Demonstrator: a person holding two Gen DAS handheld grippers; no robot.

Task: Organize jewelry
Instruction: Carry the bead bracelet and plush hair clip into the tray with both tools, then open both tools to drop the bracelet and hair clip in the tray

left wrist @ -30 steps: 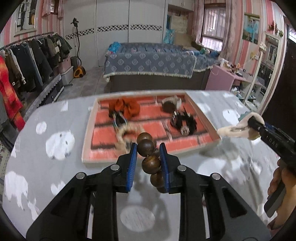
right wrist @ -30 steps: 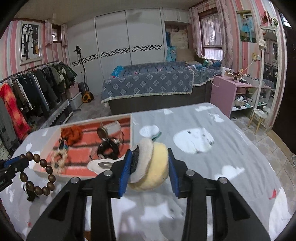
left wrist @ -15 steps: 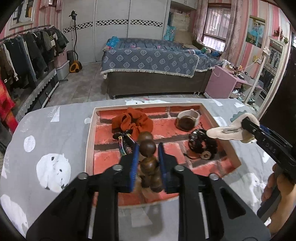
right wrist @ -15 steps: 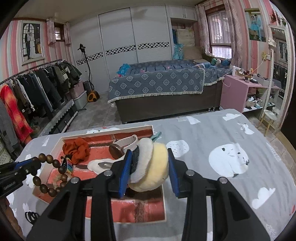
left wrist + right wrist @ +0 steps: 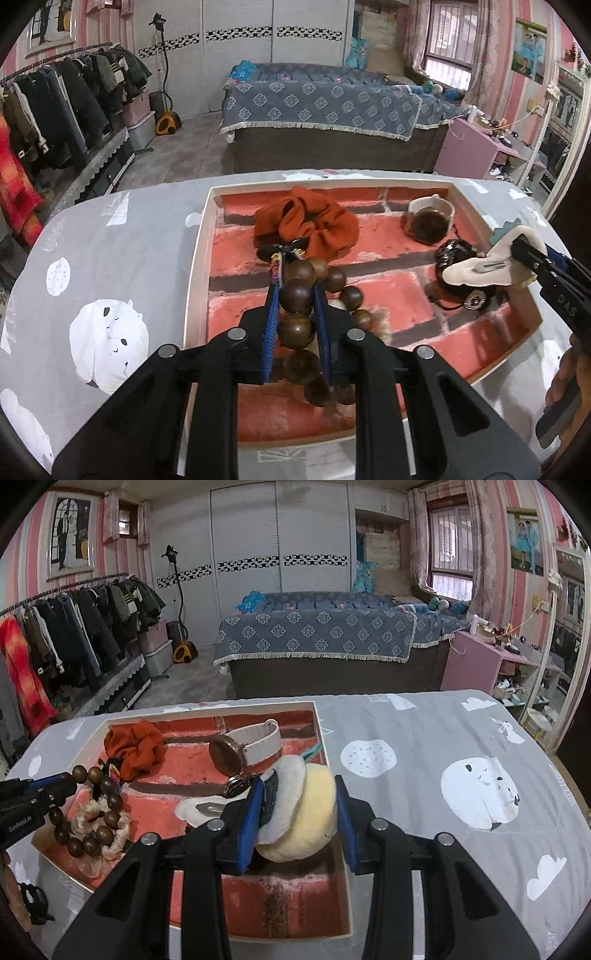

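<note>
My left gripper (image 5: pixel 295 291) is shut on a brown wooden bead bracelet (image 5: pixel 297 295) and holds it over the near left part of the brick-patterned tray (image 5: pixel 197 273). The bracelet (image 5: pixel 99 812) hangs over a cream scrunchie (image 5: pixel 114 834) in the right wrist view. My right gripper (image 5: pixel 299 794) is shut on a plush cream and yellow hair clip (image 5: pixel 303 812) above the tray's right side (image 5: pixel 332 849); the clip (image 5: pixel 484 266) also shows in the left wrist view. In the tray lie an orange scrunchie (image 5: pixel 306 221), a watch with a white strap (image 5: pixel 428 218) and a black bracelet (image 5: pixel 458 269).
The tray sits on a table with a grey cloth printed with white bears (image 5: pixel 107 332). A small black item (image 5: pixel 33 904) lies on the cloth left of the tray. Behind are a bed (image 5: pixel 317 635), a clothes rack (image 5: pixel 55 635) and a pink desk (image 5: pixel 480 664).
Both grippers have moved forward over the tray, still holding their items. The bead bracelet now hangs over the tray's near left and the plush clip over its right side.
</note>
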